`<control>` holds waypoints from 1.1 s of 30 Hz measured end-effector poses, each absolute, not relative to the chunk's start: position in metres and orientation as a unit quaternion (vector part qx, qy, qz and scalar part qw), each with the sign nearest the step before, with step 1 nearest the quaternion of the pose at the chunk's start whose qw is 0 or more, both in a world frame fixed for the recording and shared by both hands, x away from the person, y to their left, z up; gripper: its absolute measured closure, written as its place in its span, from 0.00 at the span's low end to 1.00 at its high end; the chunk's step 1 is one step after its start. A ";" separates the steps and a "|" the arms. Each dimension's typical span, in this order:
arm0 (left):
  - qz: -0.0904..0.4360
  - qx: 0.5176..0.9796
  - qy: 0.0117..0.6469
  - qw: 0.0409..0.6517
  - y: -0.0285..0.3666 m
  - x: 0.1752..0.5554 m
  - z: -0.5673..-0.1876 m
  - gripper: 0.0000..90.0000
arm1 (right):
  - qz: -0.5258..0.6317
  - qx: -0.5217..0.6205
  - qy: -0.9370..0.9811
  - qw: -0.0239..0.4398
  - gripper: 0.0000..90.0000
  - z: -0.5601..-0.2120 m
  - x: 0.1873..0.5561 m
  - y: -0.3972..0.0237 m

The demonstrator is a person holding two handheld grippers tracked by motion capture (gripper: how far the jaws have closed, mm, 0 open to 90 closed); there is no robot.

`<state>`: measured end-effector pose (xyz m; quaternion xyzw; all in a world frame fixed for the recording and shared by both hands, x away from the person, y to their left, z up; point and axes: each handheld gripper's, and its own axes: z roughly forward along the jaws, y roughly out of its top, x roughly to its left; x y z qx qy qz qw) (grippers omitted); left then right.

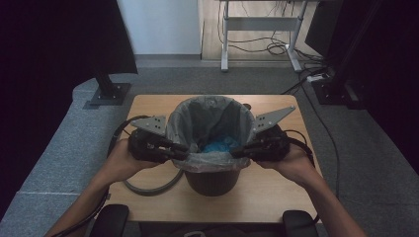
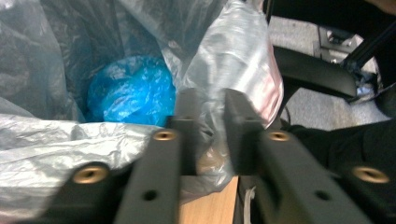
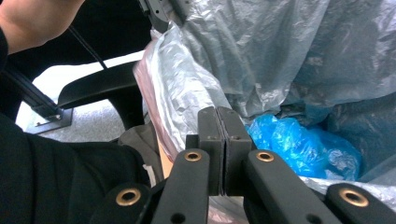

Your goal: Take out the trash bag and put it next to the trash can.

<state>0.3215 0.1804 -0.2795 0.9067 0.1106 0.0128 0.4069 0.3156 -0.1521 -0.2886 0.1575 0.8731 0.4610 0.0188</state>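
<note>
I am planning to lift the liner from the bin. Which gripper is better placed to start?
Probably the right. The right gripper has its jaws shut flat on the liner; the left gripper shows a gap between its jaws, with film in it, so its hold looks less sure.

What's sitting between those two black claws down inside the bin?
In the high view, a crumpled blue plastic bundle lies inside the grey bag-lined bin, between the left gripper and right gripper.

Grey liner bag (image 1: 207, 118) draped over upright dark bin (image 1: 212, 181).
</note>
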 end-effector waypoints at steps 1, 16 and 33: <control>0.011 0.906 0.113 0.407 0.181 0.322 -0.279 0.94 | 0.461 0.159 0.873 0.021 0.98 -0.288 0.316 -0.152; 0.088 0.896 0.172 0.400 0.187 0.341 -0.270 0.99 | 0.471 0.182 0.862 0.045 0.99 -0.274 0.342 -0.145; 0.064 0.922 0.150 0.352 0.154 0.362 -0.274 0.82 | 0.457 0.203 0.864 0.059 0.99 -0.272 0.373 -0.131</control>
